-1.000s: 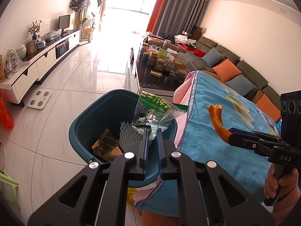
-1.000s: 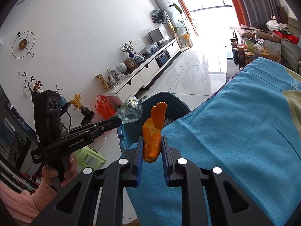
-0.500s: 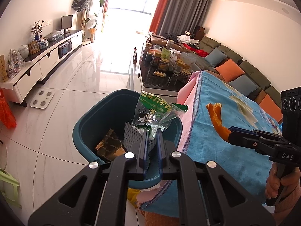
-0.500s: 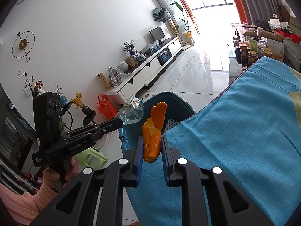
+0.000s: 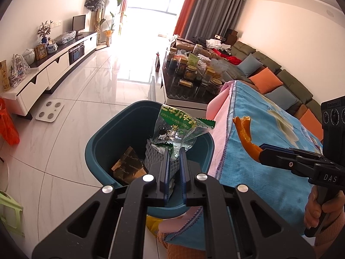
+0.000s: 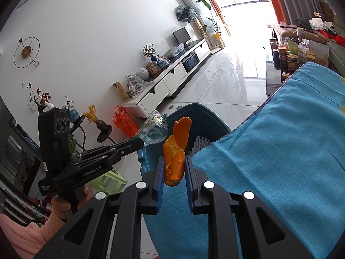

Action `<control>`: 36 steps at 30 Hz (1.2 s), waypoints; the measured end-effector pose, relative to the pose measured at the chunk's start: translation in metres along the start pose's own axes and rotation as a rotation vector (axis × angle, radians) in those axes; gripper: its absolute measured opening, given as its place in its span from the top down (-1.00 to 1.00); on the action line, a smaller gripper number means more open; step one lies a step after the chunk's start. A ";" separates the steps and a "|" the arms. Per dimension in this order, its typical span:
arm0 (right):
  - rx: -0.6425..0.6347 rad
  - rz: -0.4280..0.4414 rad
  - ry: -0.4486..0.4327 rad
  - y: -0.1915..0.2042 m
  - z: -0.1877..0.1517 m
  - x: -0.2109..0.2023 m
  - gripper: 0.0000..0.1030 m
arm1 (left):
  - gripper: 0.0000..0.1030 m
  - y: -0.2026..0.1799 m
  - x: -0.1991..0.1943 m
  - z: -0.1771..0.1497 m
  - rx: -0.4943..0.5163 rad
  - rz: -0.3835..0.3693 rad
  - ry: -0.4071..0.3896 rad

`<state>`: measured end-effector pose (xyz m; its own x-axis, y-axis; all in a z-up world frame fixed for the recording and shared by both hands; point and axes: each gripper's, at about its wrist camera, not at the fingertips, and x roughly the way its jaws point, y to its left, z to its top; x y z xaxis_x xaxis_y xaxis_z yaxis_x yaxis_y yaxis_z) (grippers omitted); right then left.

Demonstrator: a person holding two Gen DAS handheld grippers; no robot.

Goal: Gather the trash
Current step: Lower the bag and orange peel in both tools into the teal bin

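Snack wrapper (image 5: 180,127) pinched between the narrow tongs of the left gripper (image 5: 173,157), hanging right over the open bin (image 5: 103,142); orange peel (image 6: 175,149) clamped upright in the right gripper (image 6: 174,168), over the tablecloth (image 6: 291,151) edge with the bin just beyond at 12 o'clock

Partly done, judging by the bin: brown packet (image 5: 127,168) and white foam net (image 5: 151,151) already lying inside. Left to do: letting go of the wrapper, then swinging the peel across and dropping it

Nothing blocking the bin mouth. Beyond it at 12 o'clock, low table crowded with jars (image 5: 192,73); bathroom scale (image 5: 49,113) on the floor at 10 o'clock, well apart; sofa cushions (image 5: 266,79) at 2 o'clock
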<state>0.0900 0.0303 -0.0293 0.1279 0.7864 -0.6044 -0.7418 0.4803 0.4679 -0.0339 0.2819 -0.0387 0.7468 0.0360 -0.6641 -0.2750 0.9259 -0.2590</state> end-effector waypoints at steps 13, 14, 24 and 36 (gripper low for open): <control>0.007 0.007 0.016 0.002 0.006 0.011 0.67 | 0.83 0.004 0.009 0.001 -0.013 0.010 0.011; 0.006 0.007 0.018 0.002 0.007 0.013 0.67 | 0.83 0.004 0.010 0.001 -0.015 0.011 0.012; 0.009 0.009 0.030 0.001 0.010 0.020 0.67 | 0.83 0.005 0.016 0.001 -0.025 0.020 0.017; 0.035 0.013 0.049 -0.003 0.023 0.038 0.67 | 0.83 0.009 0.031 0.000 -0.048 0.041 0.042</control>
<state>0.1121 0.0679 -0.0389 0.0854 0.7731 -0.6285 -0.7196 0.4841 0.4978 -0.0135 0.2909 -0.0618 0.7082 0.0564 -0.7037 -0.3344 0.9047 -0.2641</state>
